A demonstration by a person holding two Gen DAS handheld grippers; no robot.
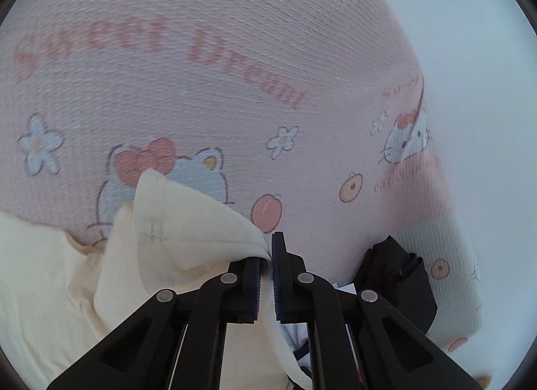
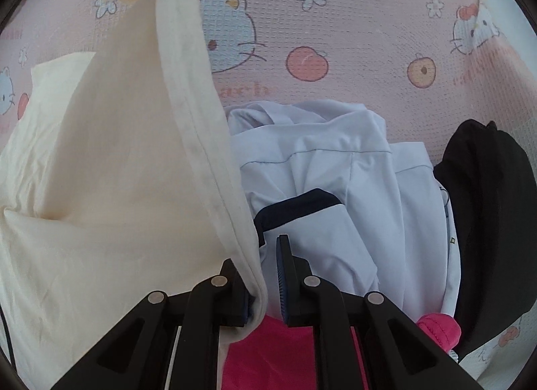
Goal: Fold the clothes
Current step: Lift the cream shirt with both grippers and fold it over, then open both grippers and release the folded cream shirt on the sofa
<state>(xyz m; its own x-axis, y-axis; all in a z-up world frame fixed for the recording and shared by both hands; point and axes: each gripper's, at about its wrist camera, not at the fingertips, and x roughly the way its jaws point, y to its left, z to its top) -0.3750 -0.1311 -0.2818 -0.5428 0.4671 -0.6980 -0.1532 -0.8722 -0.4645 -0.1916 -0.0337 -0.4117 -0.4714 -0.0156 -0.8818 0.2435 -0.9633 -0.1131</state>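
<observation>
1. A pink waffle-textured bedcover [image 1: 235, 54] fills most of both views, printed with cartoon cats, flowers, peaches and the words "Sweet Dream".
2. At the right of the left wrist frame, a pale, plain floor [image 1: 486, 54] lies beyond the cover's edge.
3. Light is soft and even.

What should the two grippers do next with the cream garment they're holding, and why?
Probably draw the grippers apart to stretch the hem. The left gripper and right gripper both pinch the cream garment, which still hangs creased over the pink sheet.
</observation>
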